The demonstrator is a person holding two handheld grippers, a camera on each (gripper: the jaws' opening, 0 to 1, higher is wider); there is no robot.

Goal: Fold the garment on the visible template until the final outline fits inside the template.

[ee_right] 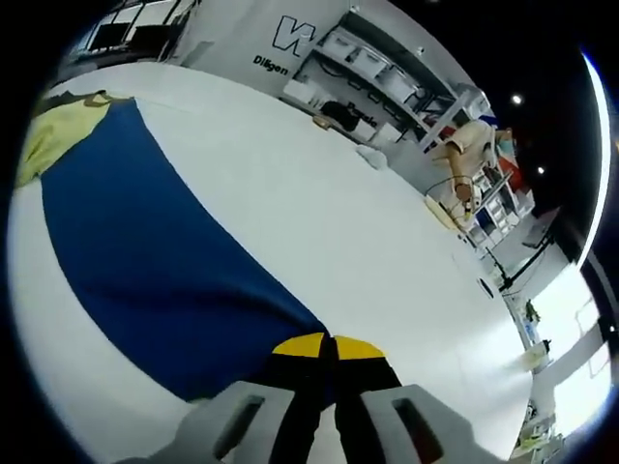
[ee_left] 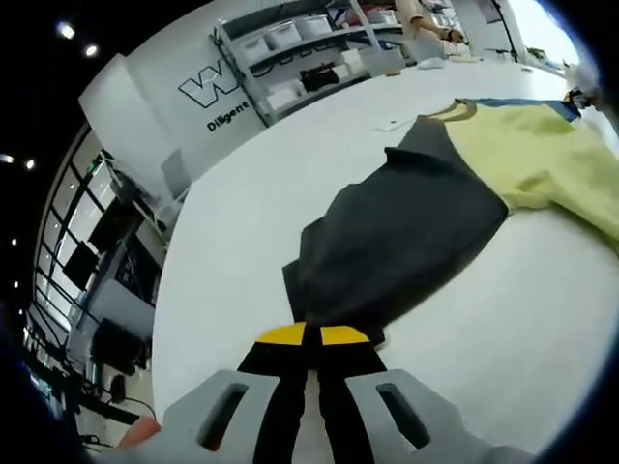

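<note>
A garment lies spread on a white table [ee_left: 242, 222]. It has a yellow body [ee_left: 532, 155], a dark grey sleeve [ee_left: 397, 242] and a blue sleeve [ee_right: 145, 251]. In the left gripper view my left gripper [ee_left: 311, 336] is shut on the cuff end of the dark grey sleeve, its yellow tips pressed together. In the right gripper view my right gripper [ee_right: 327, 346] is shut on the end of the blue sleeve. The yellow body [ee_right: 58, 126] reappears there at the far left. I see no template outline on the table.
White shelving with bins [ee_left: 300, 58] stands against the far wall with lettering [ee_left: 208, 87]. A person [ee_right: 464, 155] stands by shelves beyond the table. Small white items [ee_right: 372, 155] lie near the table's far edge.
</note>
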